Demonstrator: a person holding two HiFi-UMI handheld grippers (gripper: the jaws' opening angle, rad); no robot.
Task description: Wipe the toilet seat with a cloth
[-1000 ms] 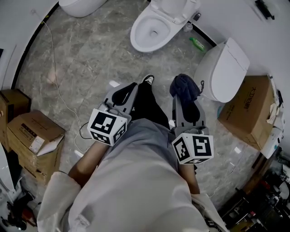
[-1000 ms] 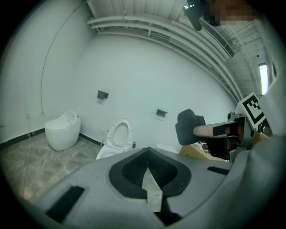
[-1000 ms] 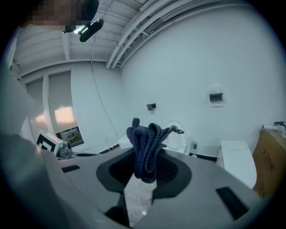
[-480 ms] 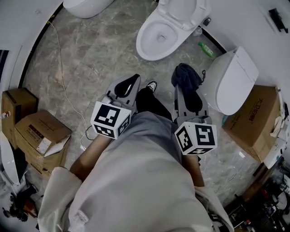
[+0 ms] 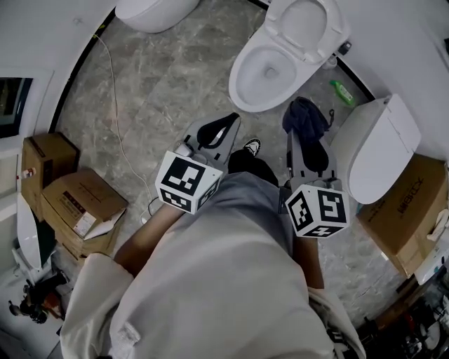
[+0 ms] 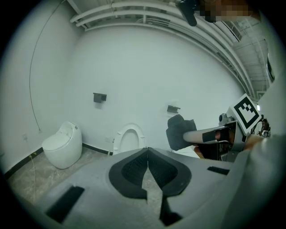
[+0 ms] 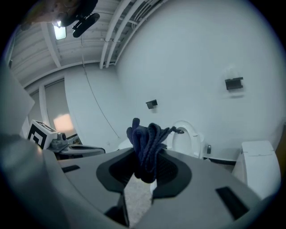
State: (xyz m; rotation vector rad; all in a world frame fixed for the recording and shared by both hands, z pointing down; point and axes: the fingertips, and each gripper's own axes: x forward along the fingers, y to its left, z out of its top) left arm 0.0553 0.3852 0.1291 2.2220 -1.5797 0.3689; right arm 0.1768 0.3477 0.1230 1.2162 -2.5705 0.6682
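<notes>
A white toilet [image 5: 275,64] with its lid up stands at the top of the head view, its seat [image 5: 242,84] ringing the bowl. My right gripper [image 5: 307,132] is shut on a bunched dark blue cloth [image 5: 306,118], just right of the bowl's near rim and apart from it. In the right gripper view the cloth [image 7: 147,142] sticks up between the jaws, with the toilet [image 7: 185,136] ahead. My left gripper [image 5: 230,120] is shut and holds nothing, just short of the bowl's front. Its view shows the toilet [image 6: 129,139] ahead and the cloth [image 6: 180,132] at the right.
A second toilet [image 5: 380,153] with its lid down stands at the right, a third [image 5: 151,10] at the top left. A green bottle [image 5: 344,92] lies by the wall. Cardboard boxes [image 5: 78,210] sit at the left, another box [image 5: 410,214] at the right. A cable [image 5: 116,137] trails over the marble floor.
Both grippers have moved forward over the floor towards the open toilet, the cloth still in the right one. The bowl is now much nearer their tips.
</notes>
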